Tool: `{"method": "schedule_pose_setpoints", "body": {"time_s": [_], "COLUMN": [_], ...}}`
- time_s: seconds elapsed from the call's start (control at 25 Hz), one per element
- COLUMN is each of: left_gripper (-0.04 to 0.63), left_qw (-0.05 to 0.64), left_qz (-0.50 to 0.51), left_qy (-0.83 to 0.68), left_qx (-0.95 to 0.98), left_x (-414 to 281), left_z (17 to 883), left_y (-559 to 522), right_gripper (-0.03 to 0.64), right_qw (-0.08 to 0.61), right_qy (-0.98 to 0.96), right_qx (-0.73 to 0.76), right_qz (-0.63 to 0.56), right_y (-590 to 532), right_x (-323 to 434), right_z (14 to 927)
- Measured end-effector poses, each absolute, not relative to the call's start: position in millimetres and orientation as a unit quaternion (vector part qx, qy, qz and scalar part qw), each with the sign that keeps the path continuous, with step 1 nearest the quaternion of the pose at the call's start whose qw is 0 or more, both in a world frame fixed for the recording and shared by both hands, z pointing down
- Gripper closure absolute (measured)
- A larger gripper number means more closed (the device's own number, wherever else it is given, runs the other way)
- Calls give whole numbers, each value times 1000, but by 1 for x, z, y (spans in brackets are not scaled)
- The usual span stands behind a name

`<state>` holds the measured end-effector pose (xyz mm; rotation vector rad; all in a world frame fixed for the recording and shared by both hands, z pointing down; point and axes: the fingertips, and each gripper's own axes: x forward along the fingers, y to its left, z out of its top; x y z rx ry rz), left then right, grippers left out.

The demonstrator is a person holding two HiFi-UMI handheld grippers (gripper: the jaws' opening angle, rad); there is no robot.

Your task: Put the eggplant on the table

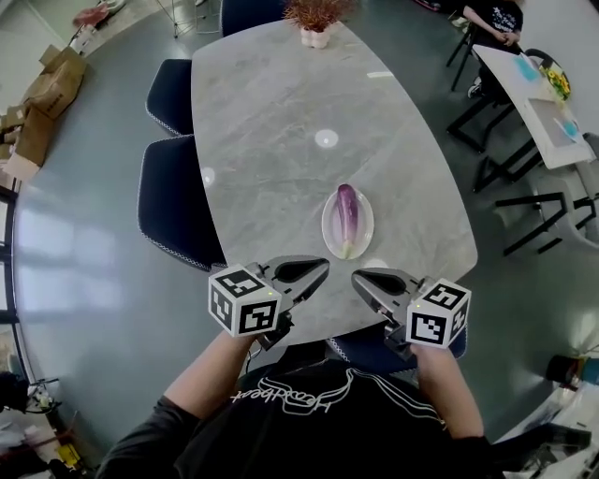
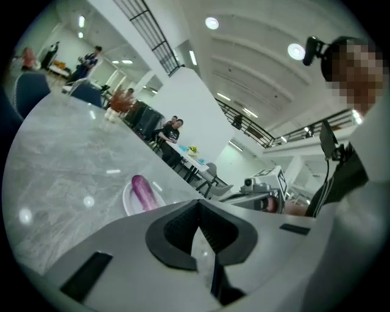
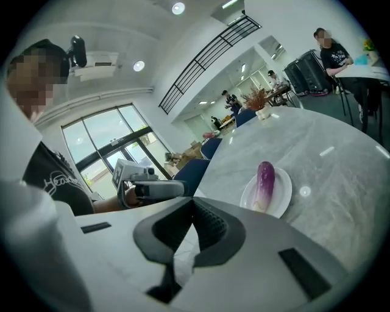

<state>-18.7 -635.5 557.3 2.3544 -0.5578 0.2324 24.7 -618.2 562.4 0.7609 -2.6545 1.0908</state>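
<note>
Head view | eggplant point(image 1: 346, 215) on plate point(image 1: 367, 224) | left tongs point(image 1: 325, 265), right tongs point(image 1: 357, 275) closed, empty

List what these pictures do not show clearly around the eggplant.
- Eggplant underside: hidden against the plate, all views.
- Part of the plate's rim: left gripper view, covered by the left hand-held gripper.
- Potted plant: head view, top cut off by the edge.
- Things on the side table: head view, too small.

I hold my left gripper point(image 1: 323, 266) and right gripper point(image 1: 357, 276) near me, tips angled inward, jaws closed and empty.
</note>
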Motion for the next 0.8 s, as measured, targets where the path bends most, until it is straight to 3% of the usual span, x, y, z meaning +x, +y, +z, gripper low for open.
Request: {"method": "schedule_pose_setpoints", "body": {"time_s": [0.4,0.8], "left_gripper": [588,588], "left_qw": [262,262], "left_qz": [103,70], "left_qy": [-194,-214], "left_qx": [940,938], "left_x": [10,18], "left_z": [516,478], "left_y": [-530,-424], "right_gripper": [611,611], "right_qw": [83,62], "right_qy": [-905,-926], "right_qx": [250,221], "right_qz": [334,300], "right_y": [-525,-420], "right_x": [44,57], "right_z": [531,490]}}
